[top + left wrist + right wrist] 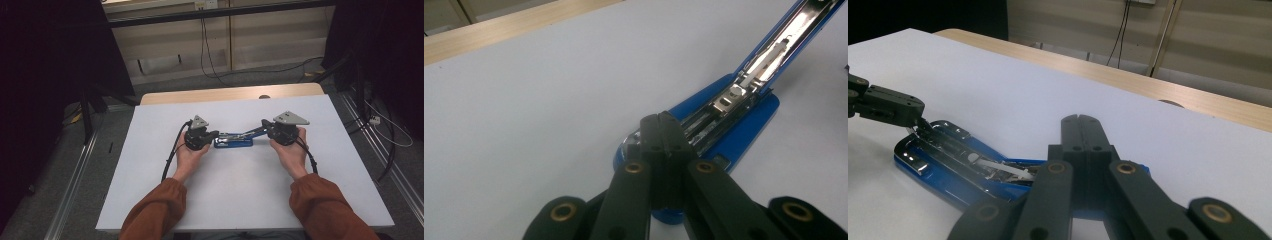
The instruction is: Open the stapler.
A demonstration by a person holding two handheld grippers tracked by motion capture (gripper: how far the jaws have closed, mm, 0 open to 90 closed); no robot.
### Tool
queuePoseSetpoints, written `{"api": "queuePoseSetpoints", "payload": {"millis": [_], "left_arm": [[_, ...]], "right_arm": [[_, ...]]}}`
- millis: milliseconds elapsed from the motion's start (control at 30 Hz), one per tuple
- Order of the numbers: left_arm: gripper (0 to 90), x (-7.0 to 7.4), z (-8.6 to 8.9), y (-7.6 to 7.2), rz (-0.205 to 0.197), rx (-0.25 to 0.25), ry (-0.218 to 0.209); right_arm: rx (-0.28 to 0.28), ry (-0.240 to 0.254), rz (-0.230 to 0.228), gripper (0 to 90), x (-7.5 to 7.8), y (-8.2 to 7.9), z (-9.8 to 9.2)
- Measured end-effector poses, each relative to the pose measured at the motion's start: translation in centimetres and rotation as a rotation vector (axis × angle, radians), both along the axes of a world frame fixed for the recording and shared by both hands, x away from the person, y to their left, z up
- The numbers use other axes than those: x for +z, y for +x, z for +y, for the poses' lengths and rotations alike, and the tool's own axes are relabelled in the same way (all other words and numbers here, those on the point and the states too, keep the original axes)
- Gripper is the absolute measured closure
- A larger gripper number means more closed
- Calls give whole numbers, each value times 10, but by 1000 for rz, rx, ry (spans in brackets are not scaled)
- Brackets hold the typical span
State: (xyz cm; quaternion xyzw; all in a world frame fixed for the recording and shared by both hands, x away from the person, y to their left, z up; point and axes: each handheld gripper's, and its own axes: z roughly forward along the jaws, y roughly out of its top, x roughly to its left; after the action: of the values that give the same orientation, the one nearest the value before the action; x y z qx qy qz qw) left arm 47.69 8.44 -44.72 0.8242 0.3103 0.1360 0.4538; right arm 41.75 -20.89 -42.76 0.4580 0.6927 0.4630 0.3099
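I find the blue stapler lying opened on the white table between my grippers, left gripper and right gripper both clenched, their tips at its opposite ends.

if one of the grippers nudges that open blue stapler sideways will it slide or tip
The stapler probably slides: its flat base lies on the smooth white table. The raised top arm is hinged, so it likely swings rather than staying stiff. The metal parts suggest it's fairly heavy for its size.
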Motion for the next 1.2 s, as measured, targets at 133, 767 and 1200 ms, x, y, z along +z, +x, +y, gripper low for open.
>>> {"api": "queuePoseSetpoints", "payload": {"millis": [133, 767, 1200], "left_arm": [[900, 0, 0, 0, 2, 0, 0], [900, -1, 1, 0, 2, 0, -12], [900, -1, 1, 0, 2, 0, -11]], "right_arm": [[5, 1, 5, 900, -2, -1, -3], [29, -1, 32, 900, -13, 0, -11], [28, -13, 68, 900, -22, 1, -12]]}}
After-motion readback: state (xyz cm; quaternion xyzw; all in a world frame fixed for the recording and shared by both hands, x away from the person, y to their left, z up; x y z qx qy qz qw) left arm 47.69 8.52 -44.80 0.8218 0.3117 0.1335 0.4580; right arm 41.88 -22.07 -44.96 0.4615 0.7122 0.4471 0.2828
